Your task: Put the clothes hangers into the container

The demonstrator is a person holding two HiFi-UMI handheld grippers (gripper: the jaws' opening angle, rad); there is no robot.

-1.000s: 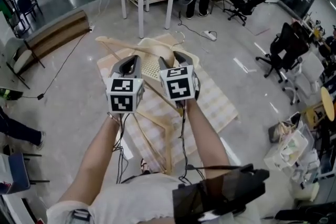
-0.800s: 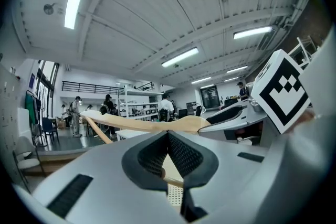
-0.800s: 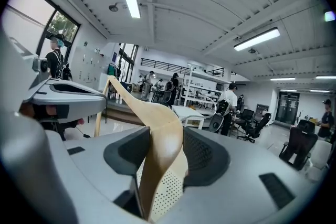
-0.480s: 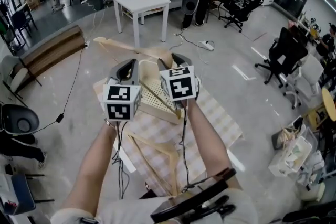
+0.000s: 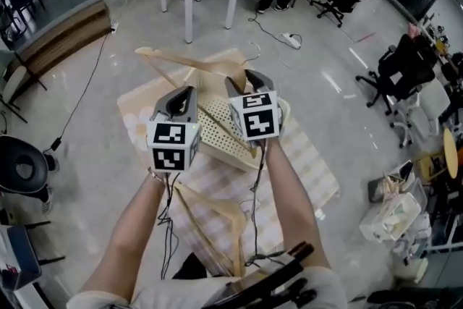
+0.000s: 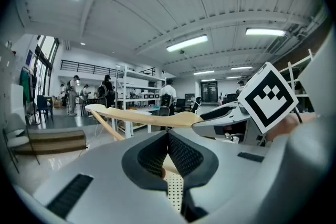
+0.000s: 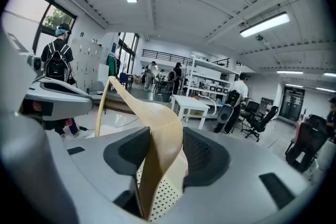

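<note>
Up in the air goes one pale wooden clothes hanger (image 7: 160, 131), clamped at its curved shoulder in the right gripper (image 5: 244, 81), its long arm reaching far-left, thin bar slanting beneath. Directly below it sits the cream perforated plastic container (image 5: 221, 137), on the checked cloth (image 5: 304, 155). A second wooden hanger (image 5: 217, 200) lies flat on the near side of the cloth.
</note>
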